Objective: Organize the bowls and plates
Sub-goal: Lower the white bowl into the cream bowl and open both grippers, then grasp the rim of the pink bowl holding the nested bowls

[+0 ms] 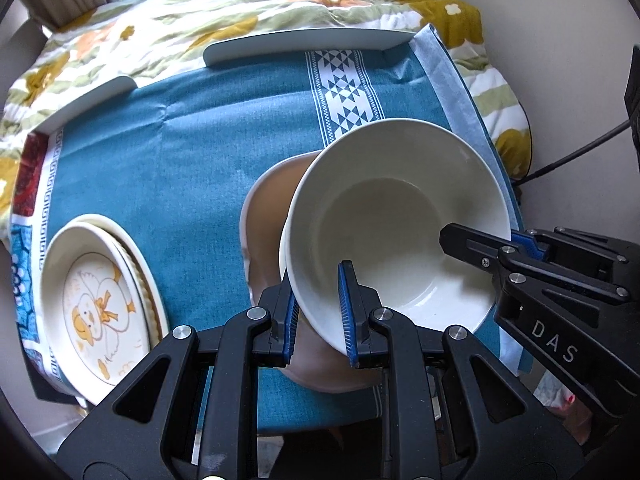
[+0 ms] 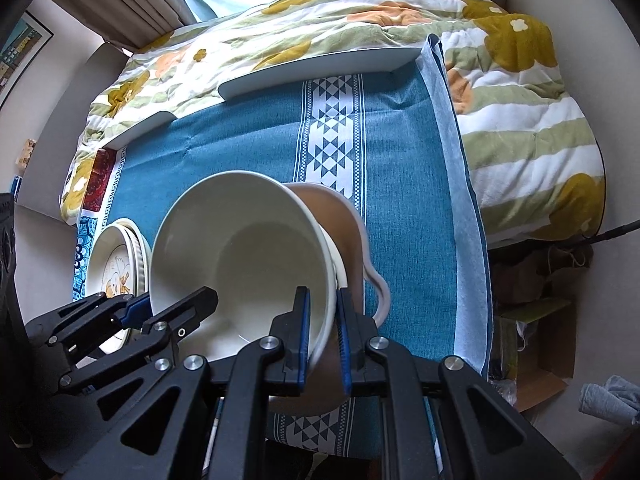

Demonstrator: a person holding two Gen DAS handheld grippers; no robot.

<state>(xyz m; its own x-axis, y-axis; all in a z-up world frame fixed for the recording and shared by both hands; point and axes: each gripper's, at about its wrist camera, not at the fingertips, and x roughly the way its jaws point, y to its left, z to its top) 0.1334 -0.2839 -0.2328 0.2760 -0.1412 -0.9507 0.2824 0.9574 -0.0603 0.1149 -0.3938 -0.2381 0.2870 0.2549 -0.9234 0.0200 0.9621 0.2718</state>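
Note:
A cream white bowl (image 1: 396, 216) is held tilted above a tan bowl (image 1: 268, 216) on the blue cloth. My left gripper (image 1: 318, 312) is shut on the white bowl's near left rim. My right gripper (image 2: 322, 316) is shut on its right rim; it shows in the left wrist view (image 1: 500, 240) at the right. The white bowl (image 2: 244, 260) and the tan bowl (image 2: 340, 220) also show in the right wrist view, with the left gripper (image 2: 160, 308) at the lower left. A stack of plates (image 1: 100, 304) with a duck picture lies at the left.
The blue patterned cloth (image 1: 192, 152) covers a tray-like table (image 1: 304, 40) with a raised white rim. A floral quilt (image 2: 520, 128) lies behind and to the right. Boxes and clutter (image 2: 532, 312) sit on the floor at the right.

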